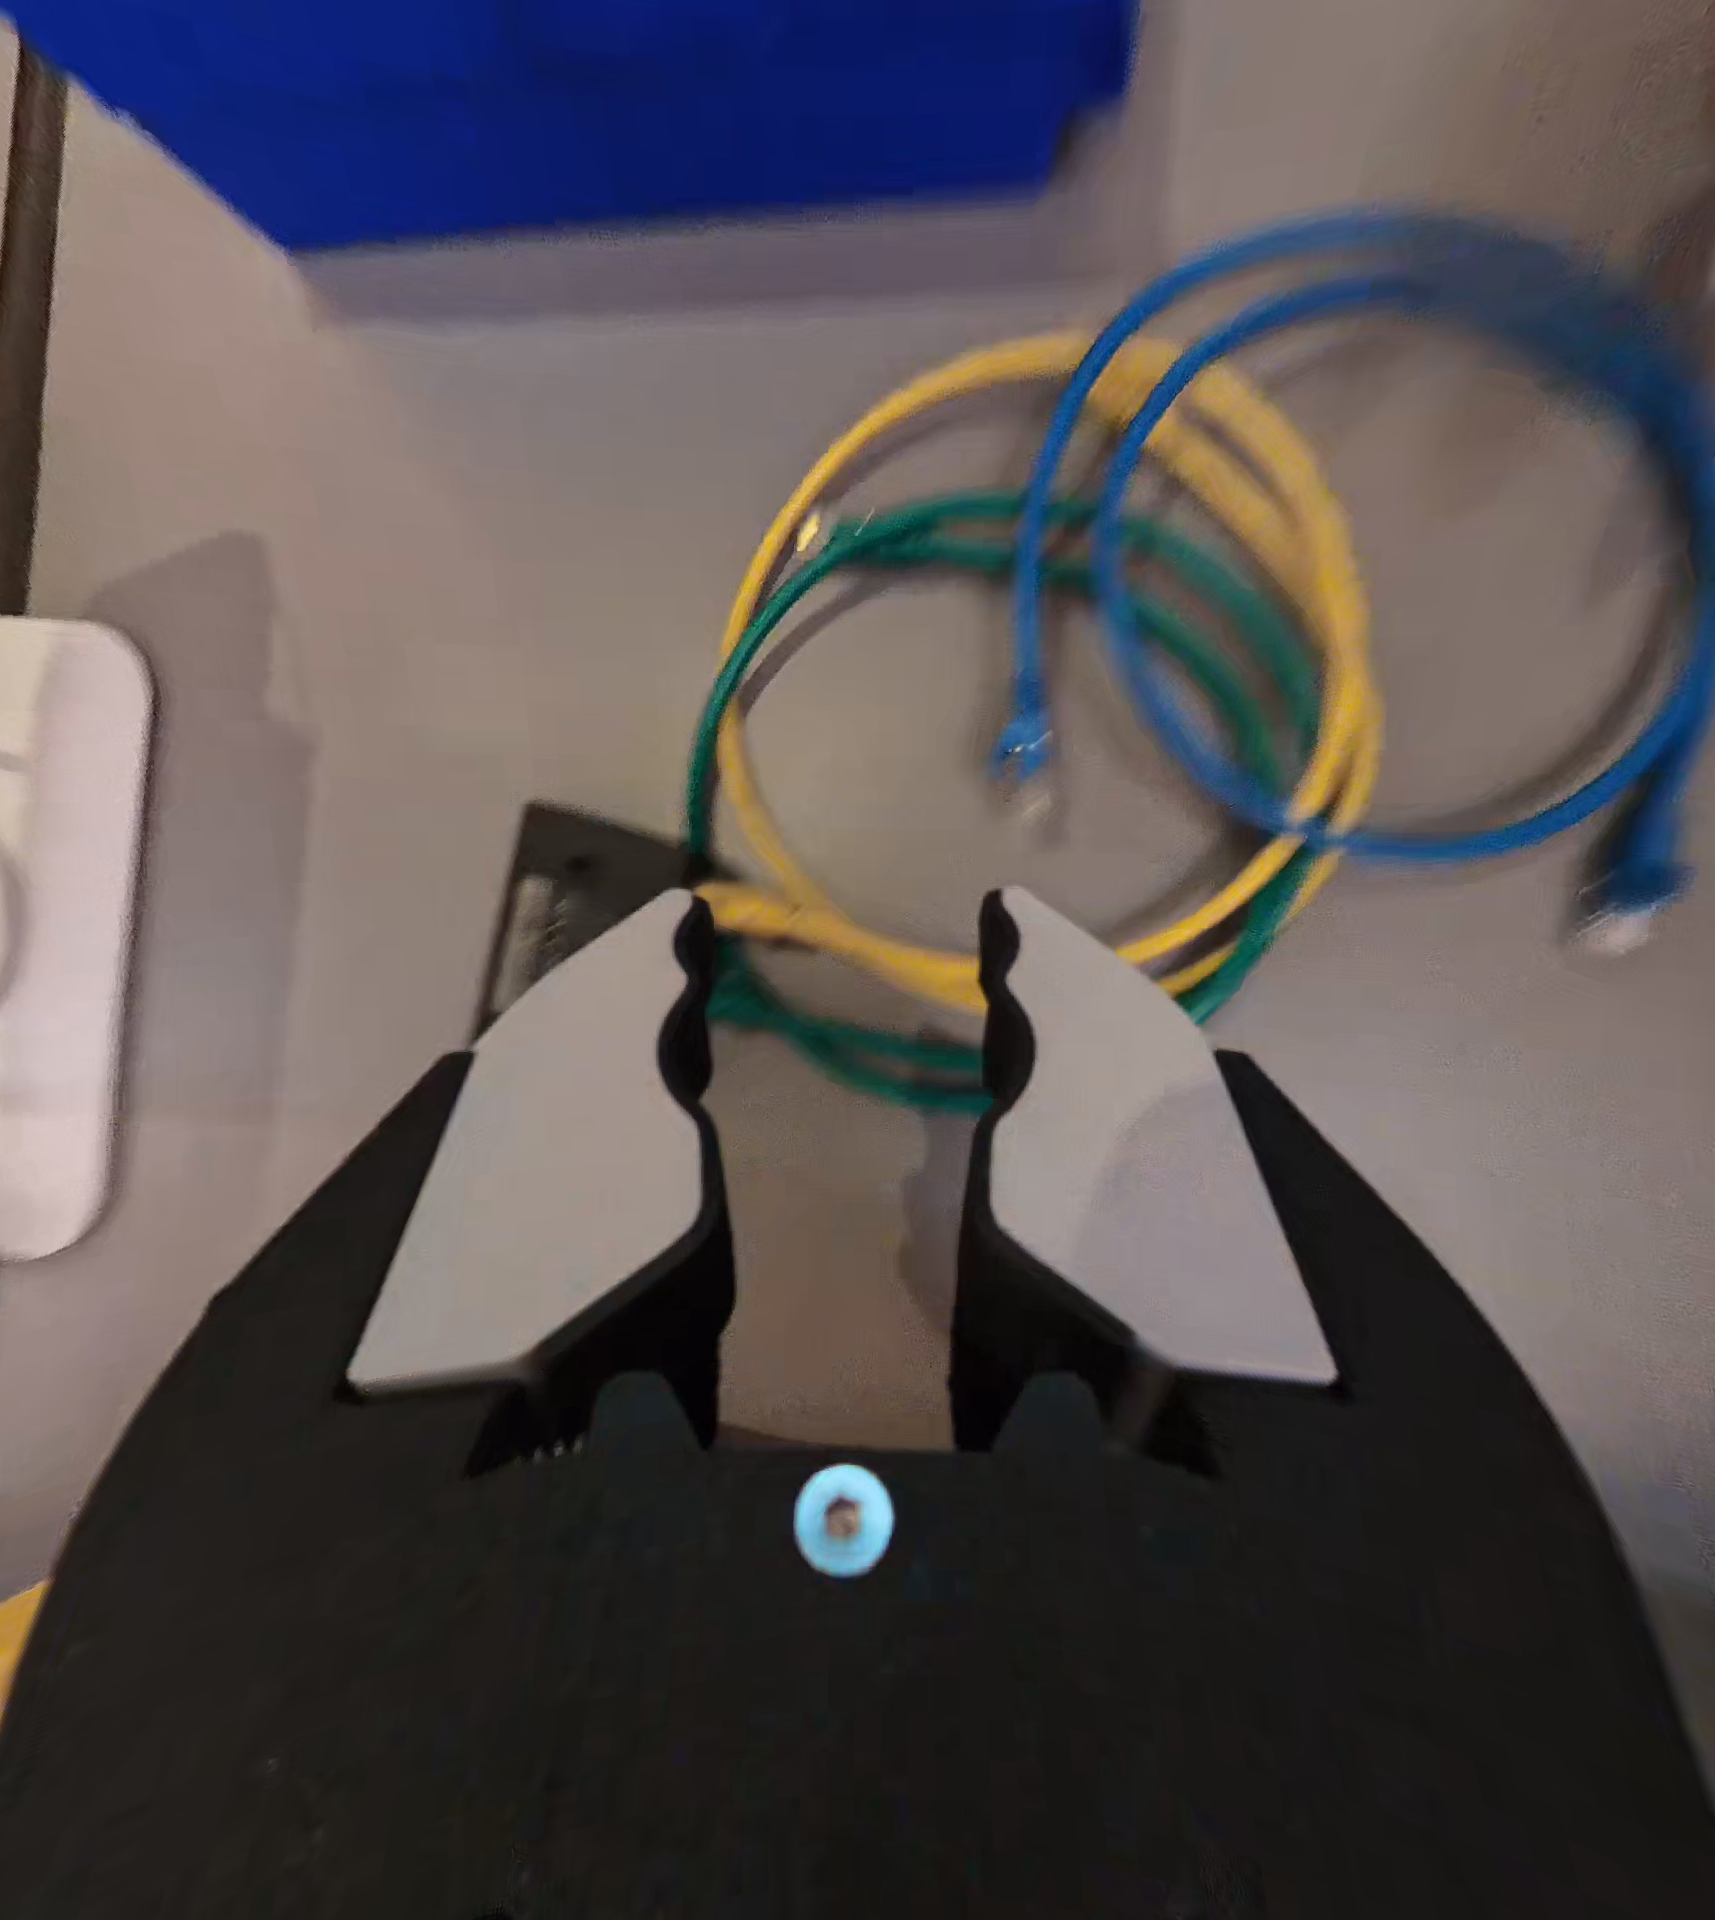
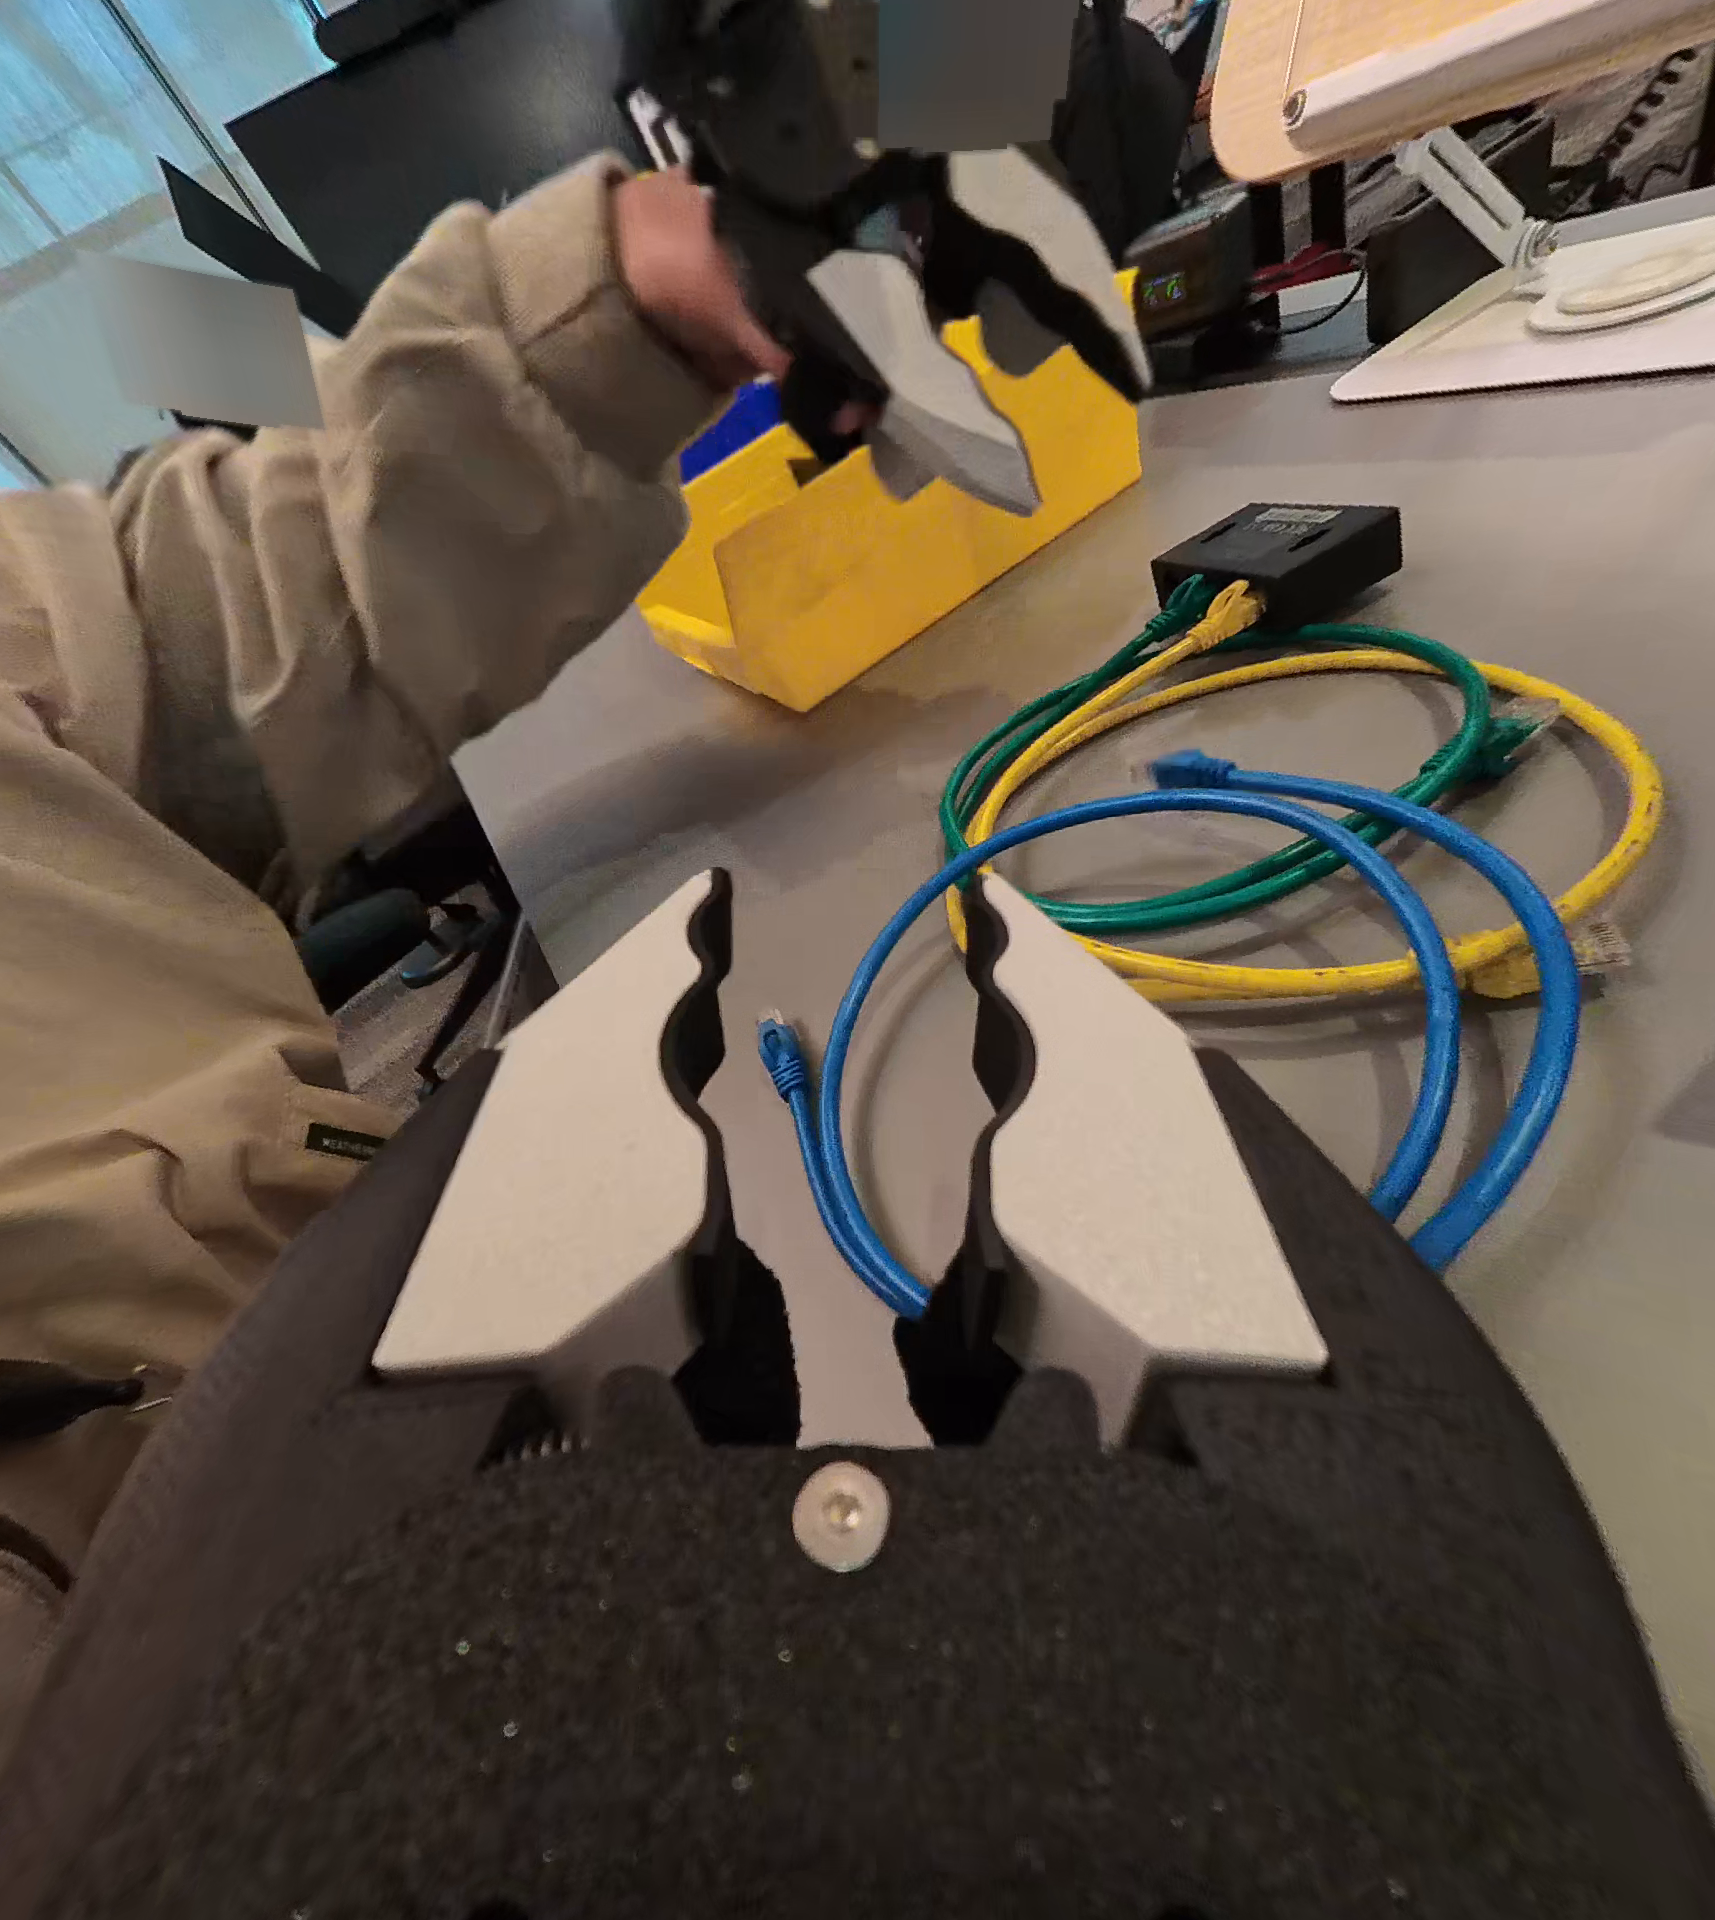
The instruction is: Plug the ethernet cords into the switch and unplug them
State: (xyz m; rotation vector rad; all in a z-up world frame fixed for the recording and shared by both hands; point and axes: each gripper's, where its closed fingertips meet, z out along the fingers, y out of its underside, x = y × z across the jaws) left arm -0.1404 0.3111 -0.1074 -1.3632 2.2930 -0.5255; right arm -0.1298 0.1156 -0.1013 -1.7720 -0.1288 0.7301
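beige jacket sleeve (image 2: 479, 343), grey-faced black jaws

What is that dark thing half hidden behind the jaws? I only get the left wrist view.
Observer: That's the switch, a small black box. The right wrist view shows it whole.
Operator: Is anything plugged into it?
Observer: Yes. The green cord and the yellow cord each have one end in its front ports.
Operator: Where is the other gripper?
Observer: The right gripper hangs low over the table, jaws open, with one blue plug lying between them, not gripped.
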